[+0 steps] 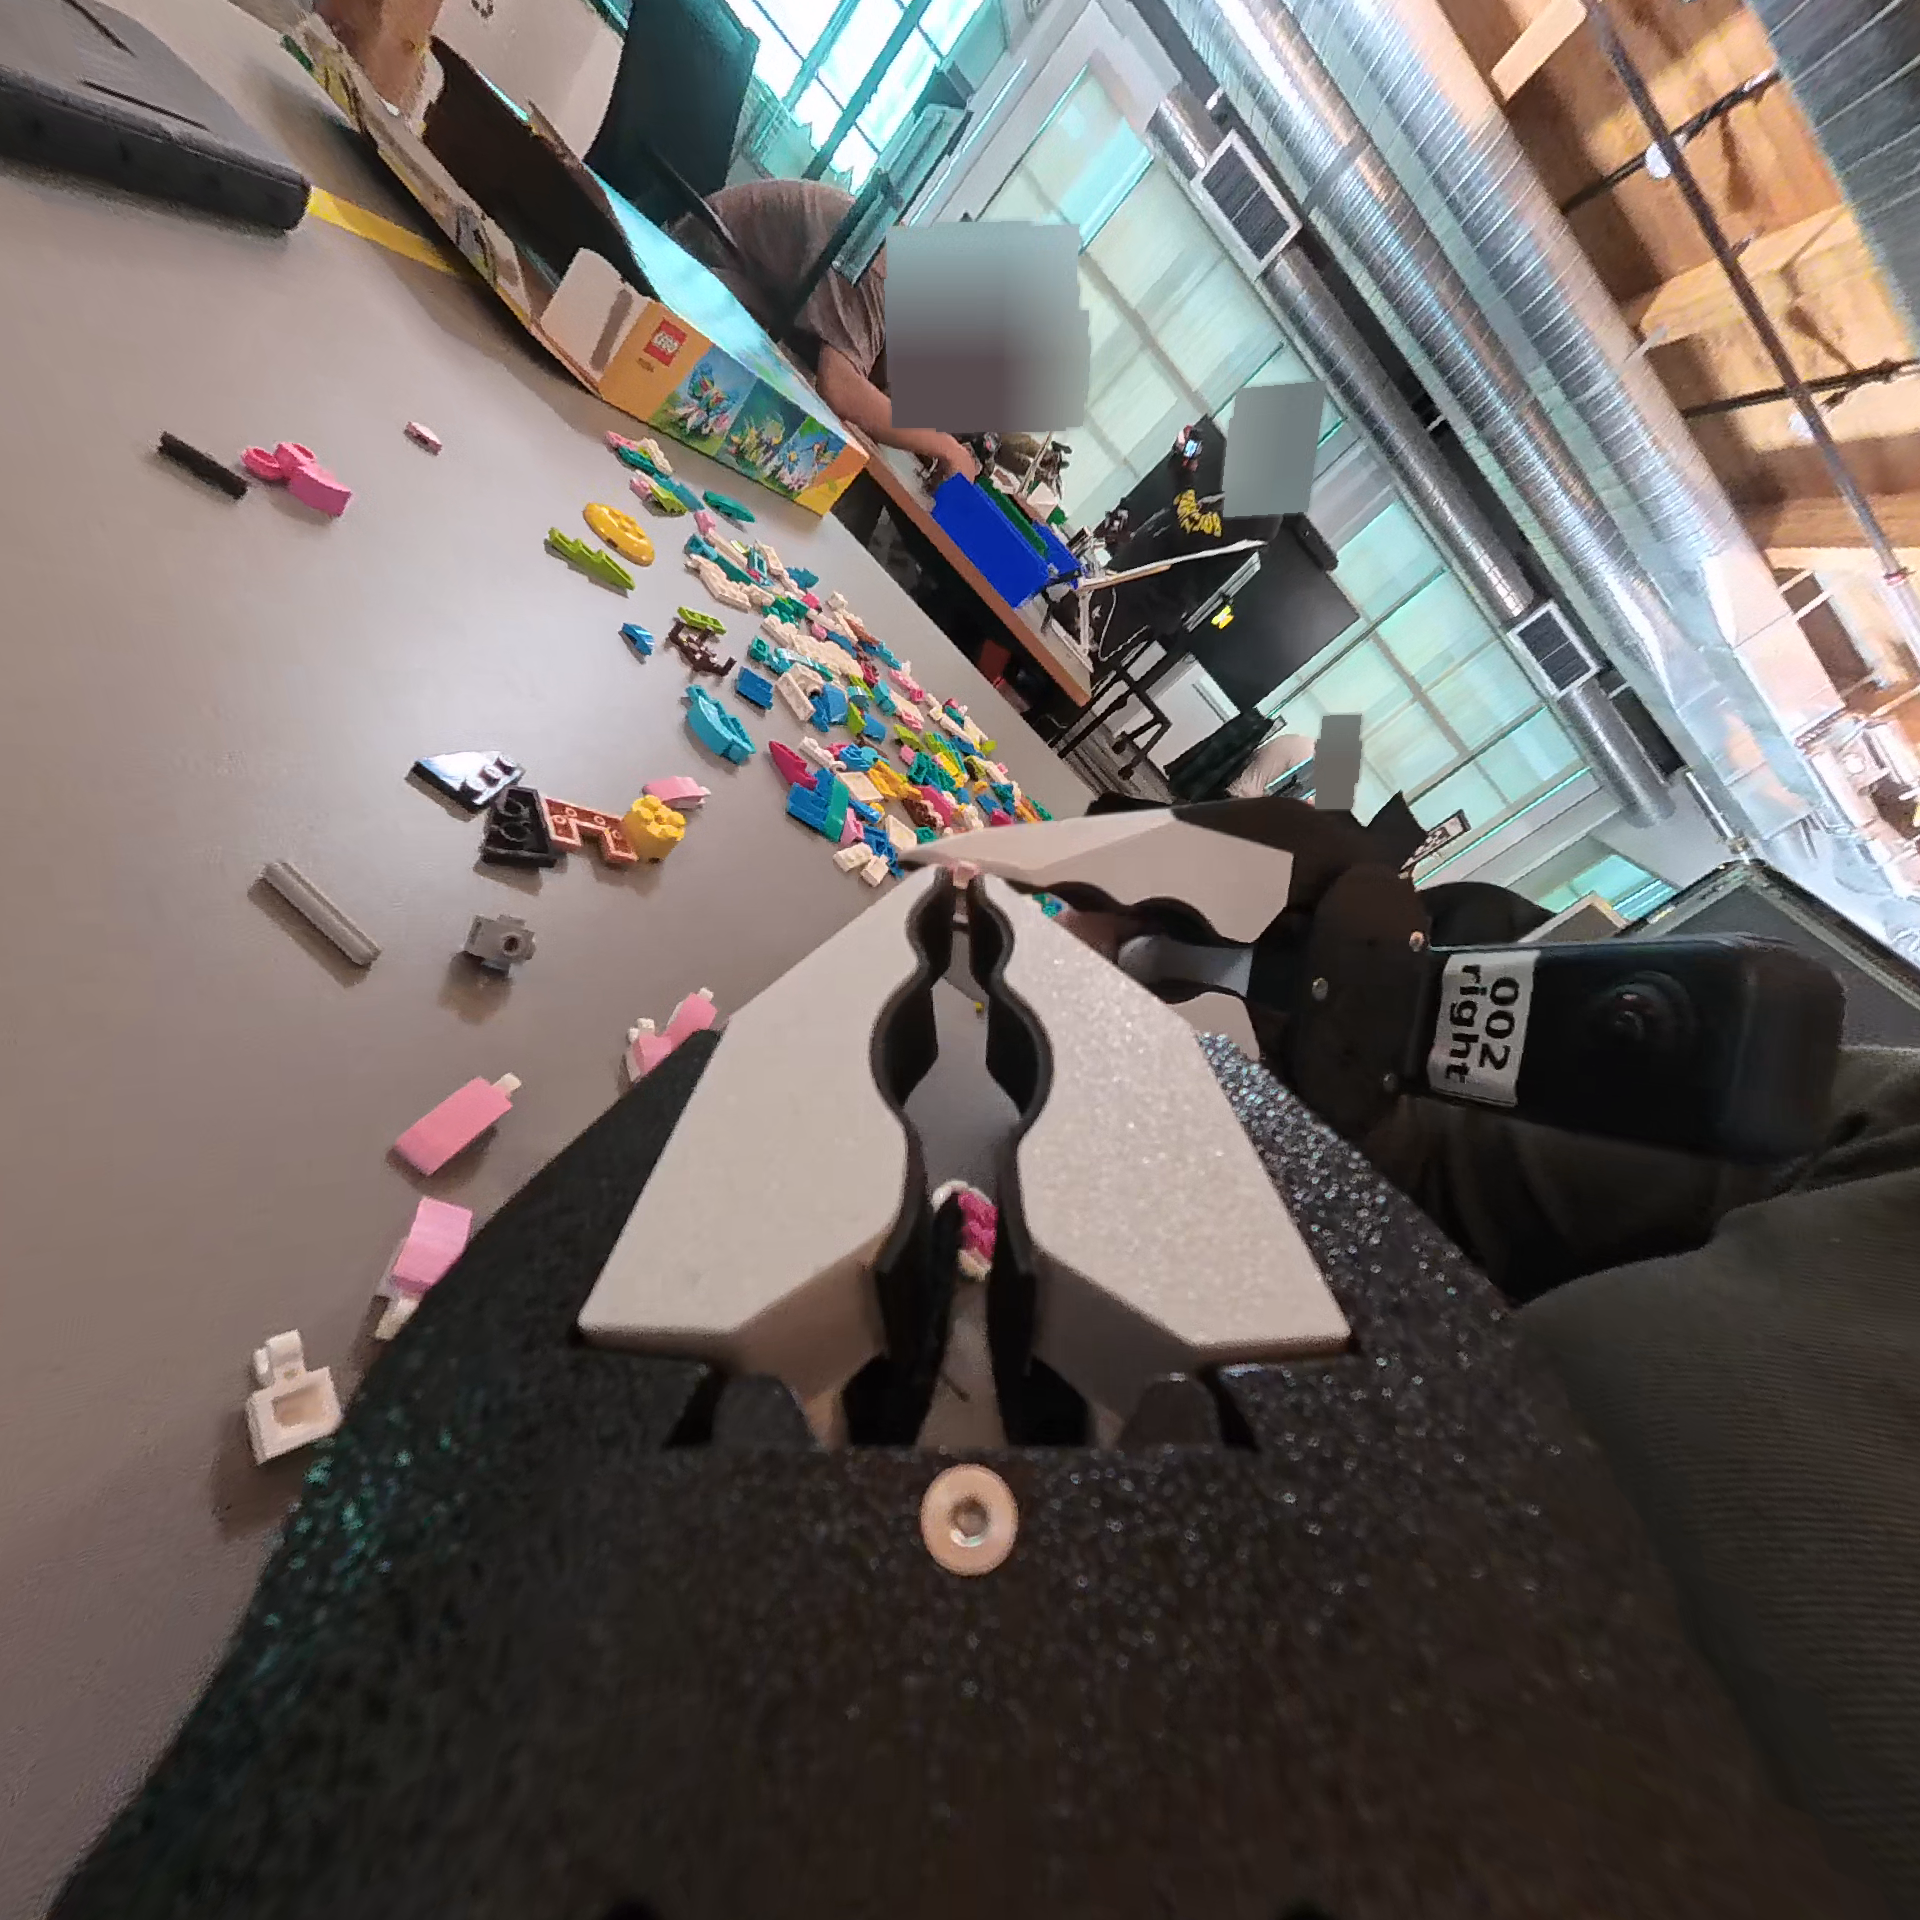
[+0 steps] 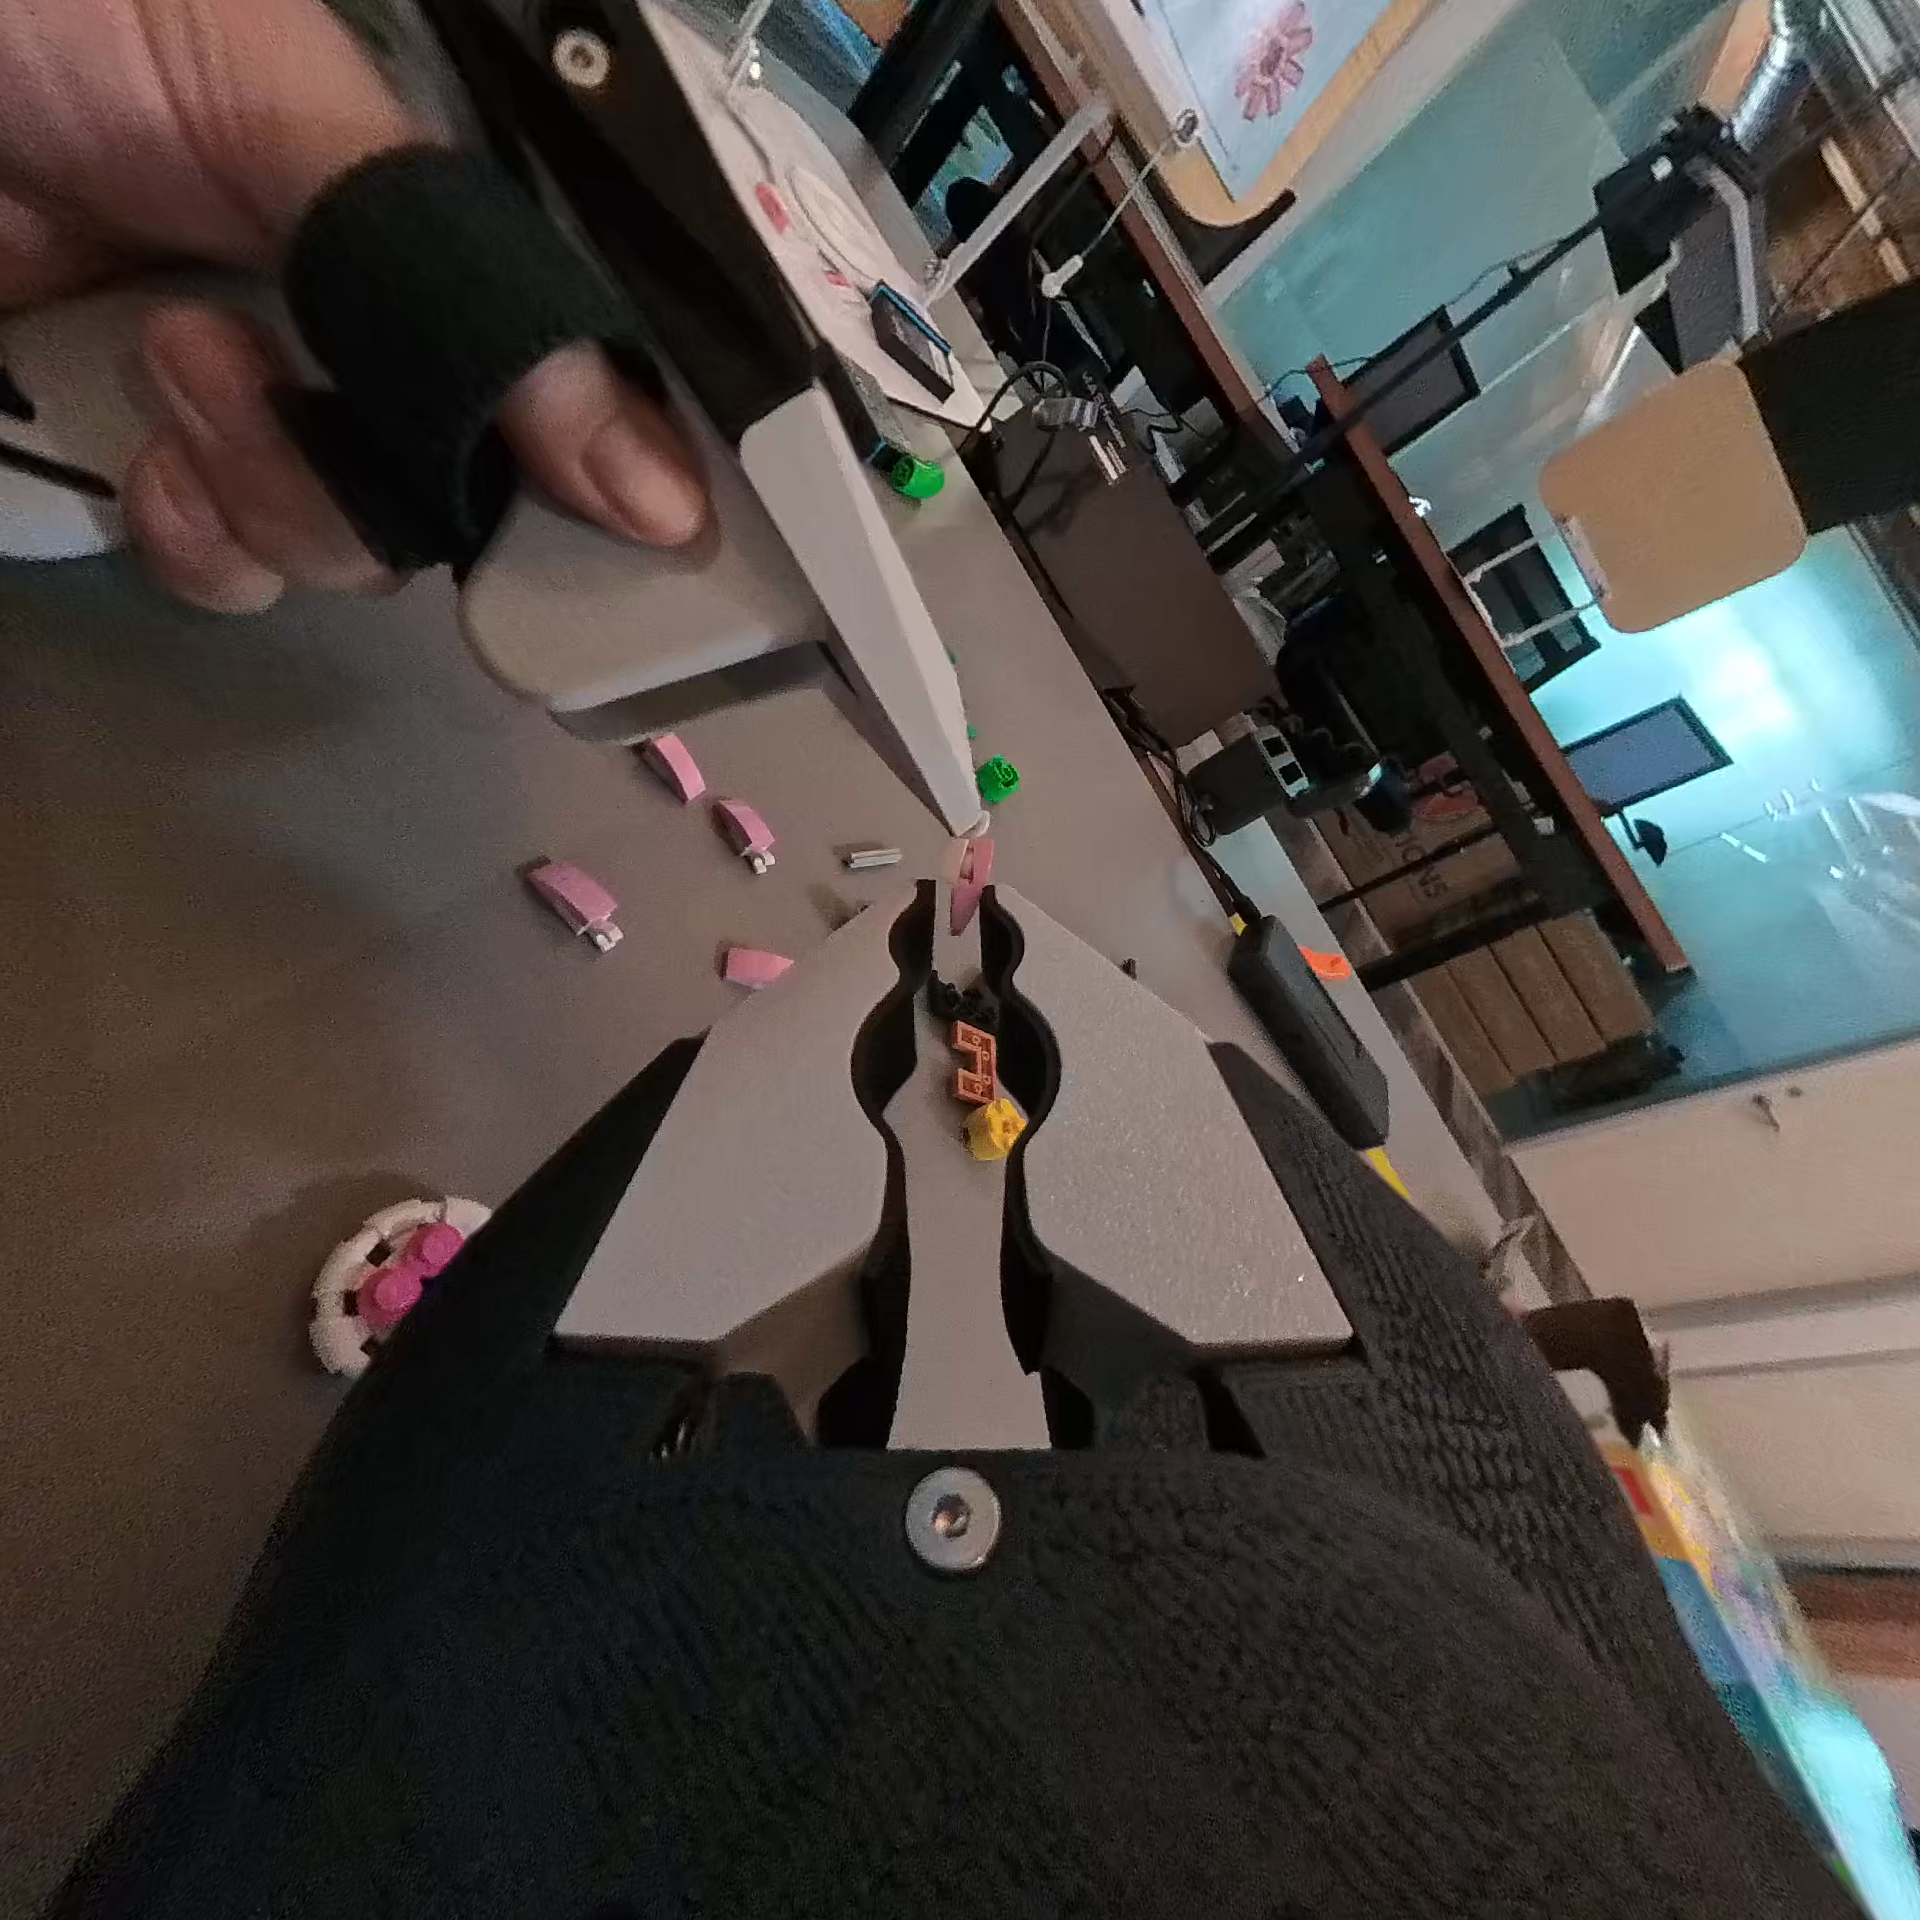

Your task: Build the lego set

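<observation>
My right gripper [image 2: 956, 896] is shut on a small pink curved piece [image 2: 972, 883] that sticks out past its tips. My left gripper [image 1: 961, 881] is shut on a tiny white piece [image 2: 953, 858]. The two grippers meet tip to tip above the table, so the white piece touches the pink one. The right gripper [image 1: 920, 858] comes in from the right in the left wrist view. The left gripper [image 2: 969, 824] comes down from the upper left in the right wrist view, held by a hand [image 2: 343, 343]. The held pieces barely show in the left wrist view.
On the grey table [image 1: 208, 675] lie a black, brown and yellow sub-assembly [image 1: 582, 821], loose pink pieces [image 2: 571, 891], a white ring with magenta bricks [image 2: 390, 1283], a grey axle [image 1: 317, 914], a pile of bricks [image 1: 862, 727] and the set's box [image 1: 727, 384]. People sit at a desk beyond. The grippers are tip to tip, or close to it.
</observation>
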`<state>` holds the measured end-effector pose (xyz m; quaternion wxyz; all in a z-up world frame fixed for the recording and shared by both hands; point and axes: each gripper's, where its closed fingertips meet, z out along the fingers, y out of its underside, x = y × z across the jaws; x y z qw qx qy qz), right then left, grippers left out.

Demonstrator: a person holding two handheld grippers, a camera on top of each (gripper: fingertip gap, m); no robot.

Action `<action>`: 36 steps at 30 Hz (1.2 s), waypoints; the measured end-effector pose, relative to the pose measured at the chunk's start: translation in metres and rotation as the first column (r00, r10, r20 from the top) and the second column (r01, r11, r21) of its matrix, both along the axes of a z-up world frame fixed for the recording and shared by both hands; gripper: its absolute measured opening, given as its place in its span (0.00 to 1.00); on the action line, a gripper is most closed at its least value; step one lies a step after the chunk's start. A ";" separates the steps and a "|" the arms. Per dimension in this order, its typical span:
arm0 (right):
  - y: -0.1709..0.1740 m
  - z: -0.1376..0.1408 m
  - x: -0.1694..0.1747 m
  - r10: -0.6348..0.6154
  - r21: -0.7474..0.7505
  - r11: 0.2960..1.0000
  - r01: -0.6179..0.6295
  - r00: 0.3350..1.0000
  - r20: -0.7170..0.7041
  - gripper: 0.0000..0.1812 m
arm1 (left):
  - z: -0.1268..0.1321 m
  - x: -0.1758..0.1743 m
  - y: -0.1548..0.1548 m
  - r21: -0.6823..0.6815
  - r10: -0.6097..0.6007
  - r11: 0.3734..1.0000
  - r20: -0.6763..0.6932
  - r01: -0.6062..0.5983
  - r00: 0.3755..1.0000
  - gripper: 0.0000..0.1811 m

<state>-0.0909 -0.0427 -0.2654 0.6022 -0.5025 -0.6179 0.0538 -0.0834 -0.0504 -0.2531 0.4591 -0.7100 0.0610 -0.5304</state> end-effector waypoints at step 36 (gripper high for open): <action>-0.016 0.010 0.006 0.289 0.083 0.953 -0.291 0.957 0.036 0.03 | 0.006 0.015 -0.017 0.057 -0.096 0.993 -0.078 0.101 0.992 0.07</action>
